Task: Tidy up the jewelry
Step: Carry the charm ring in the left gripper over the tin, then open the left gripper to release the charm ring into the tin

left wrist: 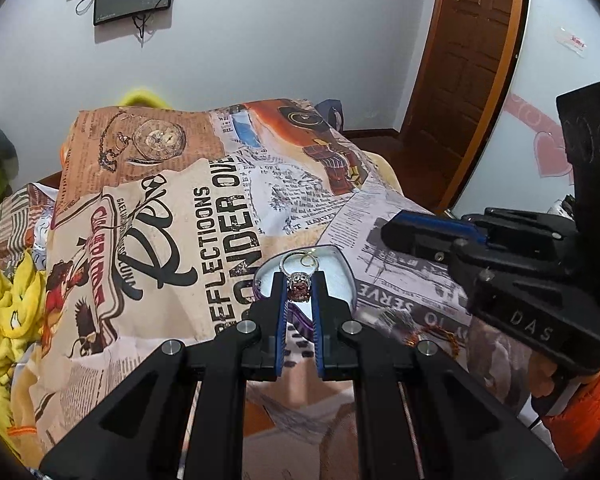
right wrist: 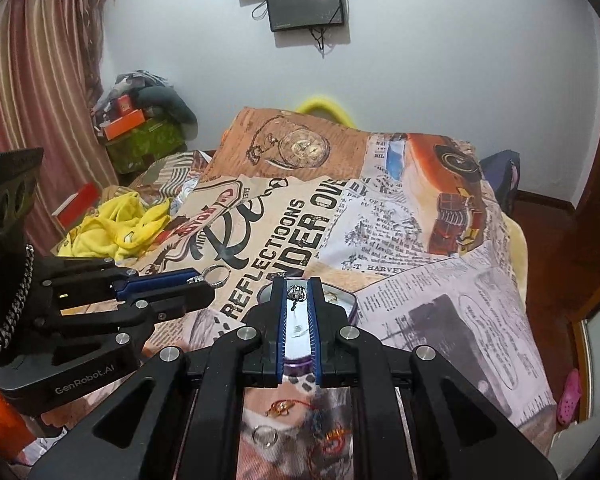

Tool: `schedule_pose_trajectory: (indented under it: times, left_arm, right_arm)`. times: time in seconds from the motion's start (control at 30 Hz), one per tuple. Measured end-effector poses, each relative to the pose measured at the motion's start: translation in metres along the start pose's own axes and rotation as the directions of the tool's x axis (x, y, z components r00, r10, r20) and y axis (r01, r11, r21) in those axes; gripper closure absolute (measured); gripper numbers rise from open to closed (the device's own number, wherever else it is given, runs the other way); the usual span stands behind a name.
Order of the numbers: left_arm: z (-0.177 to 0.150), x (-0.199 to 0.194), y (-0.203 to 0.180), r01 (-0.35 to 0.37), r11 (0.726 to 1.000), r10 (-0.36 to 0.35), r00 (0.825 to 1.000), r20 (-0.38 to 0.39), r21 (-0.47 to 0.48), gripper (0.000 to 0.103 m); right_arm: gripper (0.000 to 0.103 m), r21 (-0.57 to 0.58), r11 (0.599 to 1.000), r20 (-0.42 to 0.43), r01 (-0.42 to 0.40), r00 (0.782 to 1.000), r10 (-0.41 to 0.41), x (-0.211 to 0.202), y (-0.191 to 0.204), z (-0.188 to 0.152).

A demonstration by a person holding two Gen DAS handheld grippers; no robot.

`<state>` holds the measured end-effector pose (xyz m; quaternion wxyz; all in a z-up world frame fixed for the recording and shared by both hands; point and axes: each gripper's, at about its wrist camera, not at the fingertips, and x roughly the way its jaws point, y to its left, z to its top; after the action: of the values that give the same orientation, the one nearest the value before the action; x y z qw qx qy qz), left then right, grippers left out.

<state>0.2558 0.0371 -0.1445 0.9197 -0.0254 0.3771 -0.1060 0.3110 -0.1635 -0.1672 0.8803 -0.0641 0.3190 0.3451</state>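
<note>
— Between my left gripper pads sits a ring with a reddish stone, pinched tight, just above the white-lined tray.
— And the right?
— My right gripper is clamped on a small silver piece, also over that tray. I judge we're partway: more rings and thread bracelets lie on the printed bedspread below the claws.
— Room?
— Plenty ahead; the two claws are close together.

red-stone ring | upright, clamped above heart-shaped tin | small silver piece | pinched over tin
</note>
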Motion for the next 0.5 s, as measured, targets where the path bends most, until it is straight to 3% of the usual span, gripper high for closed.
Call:
schedule_pose_trajectory:
  times: [0.5]
  left_arm:
    - [0.004,0.064,0.019,0.014,1.0,-0.015,0.994,-0.107,-0.011,0.093]
  right_arm:
    - [0.094,0.023,0.998,-0.159,-0.063,0.985,0.065,0.062,-0.016,-0.006]
